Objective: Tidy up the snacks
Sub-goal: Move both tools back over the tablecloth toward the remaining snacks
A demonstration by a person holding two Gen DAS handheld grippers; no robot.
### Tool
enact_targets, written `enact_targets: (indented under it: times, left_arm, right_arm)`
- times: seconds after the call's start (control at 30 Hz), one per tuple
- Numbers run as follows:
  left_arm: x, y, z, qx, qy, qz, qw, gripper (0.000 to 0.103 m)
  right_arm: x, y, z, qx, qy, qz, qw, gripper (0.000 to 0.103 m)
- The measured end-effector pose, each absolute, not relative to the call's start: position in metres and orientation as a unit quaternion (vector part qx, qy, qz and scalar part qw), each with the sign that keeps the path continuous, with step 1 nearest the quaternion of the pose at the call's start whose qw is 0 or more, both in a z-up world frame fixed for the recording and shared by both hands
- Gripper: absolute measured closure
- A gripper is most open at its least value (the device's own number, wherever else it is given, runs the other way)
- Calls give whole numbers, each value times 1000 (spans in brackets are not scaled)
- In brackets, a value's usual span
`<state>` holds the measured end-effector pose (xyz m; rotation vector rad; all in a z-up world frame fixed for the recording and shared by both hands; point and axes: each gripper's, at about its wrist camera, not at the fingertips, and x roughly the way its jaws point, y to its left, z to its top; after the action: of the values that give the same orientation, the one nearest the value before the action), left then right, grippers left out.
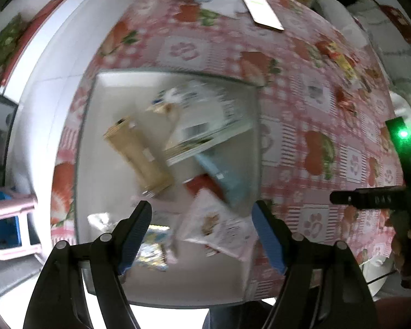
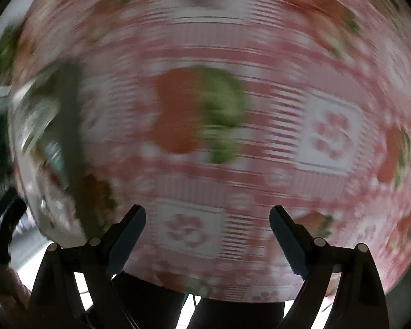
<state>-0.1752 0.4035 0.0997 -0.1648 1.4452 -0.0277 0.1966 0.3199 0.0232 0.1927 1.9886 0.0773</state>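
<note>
Strawberry tablecloth (image 2: pixel 205 109), blurred unreadable snack packets in clear bin (image 1: pixel 96 87), both claws apart, empty.

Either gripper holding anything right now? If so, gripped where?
Nothing held. The left gripper is open above the snack packets in the white tray; the right gripper is open over the bare tablecloth.

1. Table (image 1: pixel 301 104): covered by a pink checked cloth printed with strawberries and paw marks.
2. Floor (image 1: pixel 49 63): pale, glossy tile, to the left of the table.
3. Stool (image 1: pixel 12 227): pink plastic, standing on the floor at lower left.
4. Right wrist view: heavily blurred; only the cloth pattern is legible.
</note>
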Motion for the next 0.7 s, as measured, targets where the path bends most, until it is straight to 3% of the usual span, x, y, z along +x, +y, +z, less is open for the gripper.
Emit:
enact_targets:
  times: [0.3,0.7]
  left_arm:
    - [-146,347,100,-52,668,-54,741,24]
    - [-49,271,85,-54,666,-72,740,23]
  right_arm:
    - [219,234,18,154,819,-50,551,10]
    - [335,199,10,162,777,-51,606,10]
